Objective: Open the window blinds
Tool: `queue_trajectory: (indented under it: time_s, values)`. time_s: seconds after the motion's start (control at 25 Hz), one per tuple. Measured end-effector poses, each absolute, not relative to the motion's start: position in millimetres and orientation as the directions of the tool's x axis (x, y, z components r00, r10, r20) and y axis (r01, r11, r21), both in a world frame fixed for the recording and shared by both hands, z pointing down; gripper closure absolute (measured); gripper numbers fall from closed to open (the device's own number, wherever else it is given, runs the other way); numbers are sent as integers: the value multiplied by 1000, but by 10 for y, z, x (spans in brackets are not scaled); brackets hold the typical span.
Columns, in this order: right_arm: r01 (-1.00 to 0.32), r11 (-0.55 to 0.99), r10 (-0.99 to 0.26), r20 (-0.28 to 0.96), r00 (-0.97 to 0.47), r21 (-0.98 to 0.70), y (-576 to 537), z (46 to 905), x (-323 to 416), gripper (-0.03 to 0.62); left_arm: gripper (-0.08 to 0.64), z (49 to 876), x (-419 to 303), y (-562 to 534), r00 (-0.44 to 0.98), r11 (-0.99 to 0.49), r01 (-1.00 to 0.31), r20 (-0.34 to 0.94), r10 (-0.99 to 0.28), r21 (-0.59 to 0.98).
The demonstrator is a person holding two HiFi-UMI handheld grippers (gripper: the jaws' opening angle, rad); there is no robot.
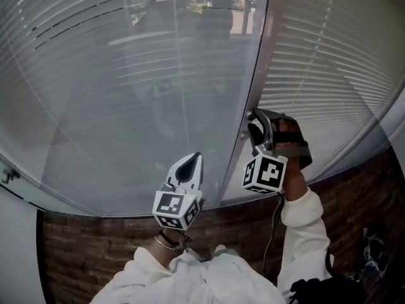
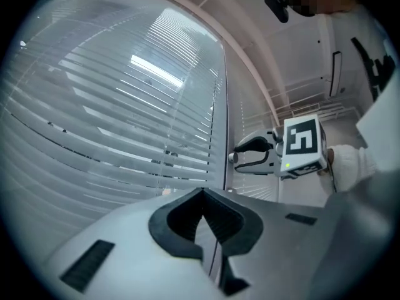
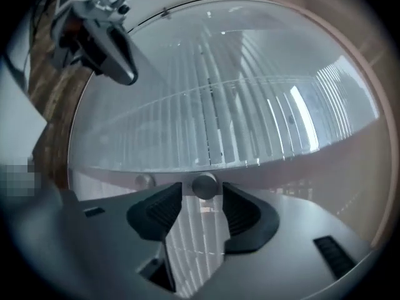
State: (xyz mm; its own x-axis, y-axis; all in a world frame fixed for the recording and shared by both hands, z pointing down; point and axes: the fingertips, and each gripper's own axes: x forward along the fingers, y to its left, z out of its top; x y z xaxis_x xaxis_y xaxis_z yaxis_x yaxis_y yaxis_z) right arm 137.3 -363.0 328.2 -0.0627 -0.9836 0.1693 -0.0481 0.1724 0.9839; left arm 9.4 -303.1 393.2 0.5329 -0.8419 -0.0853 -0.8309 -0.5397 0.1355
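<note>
Working at a tall window with a hand-held gripper in each hand. Pictured across the glass: the window blinds (image 1: 126, 75), pale horizontal slats streaked with daylight, running from the window's left edge to the upright frame bar (image 1: 258, 56) and on across a second pane at right. Seen low on that bar, not far above the window's bottom edge: the right gripper (image 1: 249, 125), carried in a black-gloved hand (image 1: 290, 139) below a white sleeve (image 1: 304, 223), jaws released and standing apart to either side of a small round metal knob (image 3: 204, 186). Knob framed between the jaw tips, with neither pad visibly pressing on it. Just beside it on the same pale bar, a second, smaller round fitting (image 3: 144, 181). Held lower and further left, in front of the left pane: the left gripper (image 1: 195, 159), pointed at the blinds, jaws clenched tip to tip on nothing, its marker cube (image 1: 177, 209) turned toward the head camera. Impossible to tell whether its tip touches the glass. Below the window's bottom edge, a dark brick wall (image 1: 95, 246).
</note>
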Motion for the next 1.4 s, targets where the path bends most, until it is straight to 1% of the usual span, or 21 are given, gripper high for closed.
queue_trajectory:
  time_s: [0.08,0.12,0.16,0.2,0.44,0.56,0.64,0.8,1.0,1.12,1.24,1.4]
  values:
    - [68,150,-987,154,-52,986,-3666,3314,1341,383,560,3927,110,-3021,534,-541,-831,-87,-841,132]
    - [104,134,-989,140,-51,986,-3672,3308,1330,393,560,3926,105,-3017,532,-539,-832,-87,-842,131]
    - [126,118,-991,125,-51,985,-3673,3296,1324,428,559,3927,94,-3013,529,-536,-834,-87,-844,131]
    - [139,104,-992,112,-53,985,-3673,3285,1322,455,559,3930,78,-3010,524,-531,-837,-85,-847,130]
    - [186,83,-995,92,-45,979,-3685,3263,1322,456,558,3956,48,-3045,515,-520,-844,-74,-854,133]
    - [173,83,-995,92,-45,981,-3684,3270,1318,457,559,3949,105,-3044,524,-530,-838,-77,-848,130]
    - [114,94,-994,99,-46,989,-3682,3270,1311,457,558,3962,137,-3049,529,-535,-835,-77,-845,132]
    - [-117,134,-990,127,-60,984,-3696,3235,1297,457,560,3974,178,-3070,536,-541,-830,-76,-841,136]
    - [-375,160,-987,146,-67,913,-3697,3208,1309,459,560,3985,186,-3070,542,-547,-826,-75,-837,136]
    - [-523,173,-985,152,-83,835,-3697,3192,1326,459,558,3994,186,-3068,545,-549,-824,-71,-836,136]
    - [-669,183,-983,149,-109,720,-3704,3161,1344,460,560,3980,171,-3074,544,-549,-825,-76,-836,134]
    - [-808,195,-980,138,-142,555,-3710,3145,1364,460,559,3984,141,-3067,542,-547,-826,-77,-837,138]
